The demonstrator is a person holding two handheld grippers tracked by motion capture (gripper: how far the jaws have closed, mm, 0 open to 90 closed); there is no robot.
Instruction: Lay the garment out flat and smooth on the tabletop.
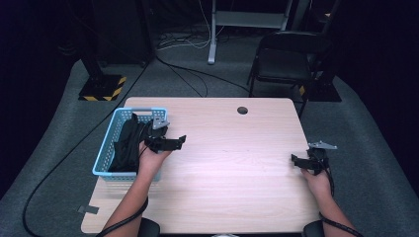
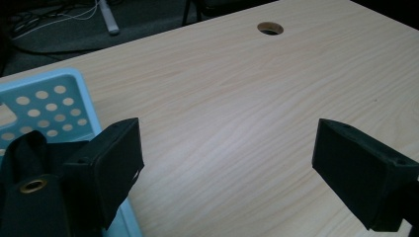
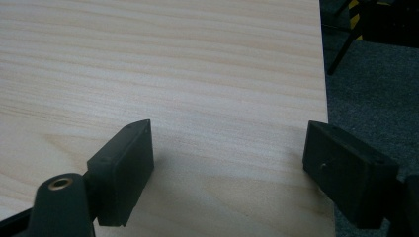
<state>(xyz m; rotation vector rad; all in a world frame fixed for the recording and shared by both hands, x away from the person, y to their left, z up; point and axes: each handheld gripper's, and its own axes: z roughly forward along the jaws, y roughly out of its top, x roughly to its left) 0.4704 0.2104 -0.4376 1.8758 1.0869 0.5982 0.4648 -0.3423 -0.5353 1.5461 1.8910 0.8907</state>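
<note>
A light blue perforated basket (image 1: 105,150) stands on the left part of the wooden table (image 1: 232,177), and dark black fabric (image 1: 126,143) fills it. My left gripper (image 1: 181,141) hovers just off the basket's right rim, pointing toward the middle of the table. In the left gripper view my left gripper (image 2: 227,165) is open over bare wood, with the basket's corner (image 2: 47,101) beside its left jaw. My right gripper (image 1: 294,159) rests near the table's right edge. The right gripper view shows my right gripper (image 3: 227,165) open with nothing between its jaws.
A round cable hole (image 1: 242,110) sits near the table's far edge. Behind the table on the grey carpet are a black chair (image 1: 284,61), a stand with a yellow-and-black striped base (image 1: 102,89) and loose cables. A strip of tape (image 1: 89,210) lies at the table's near left corner.
</note>
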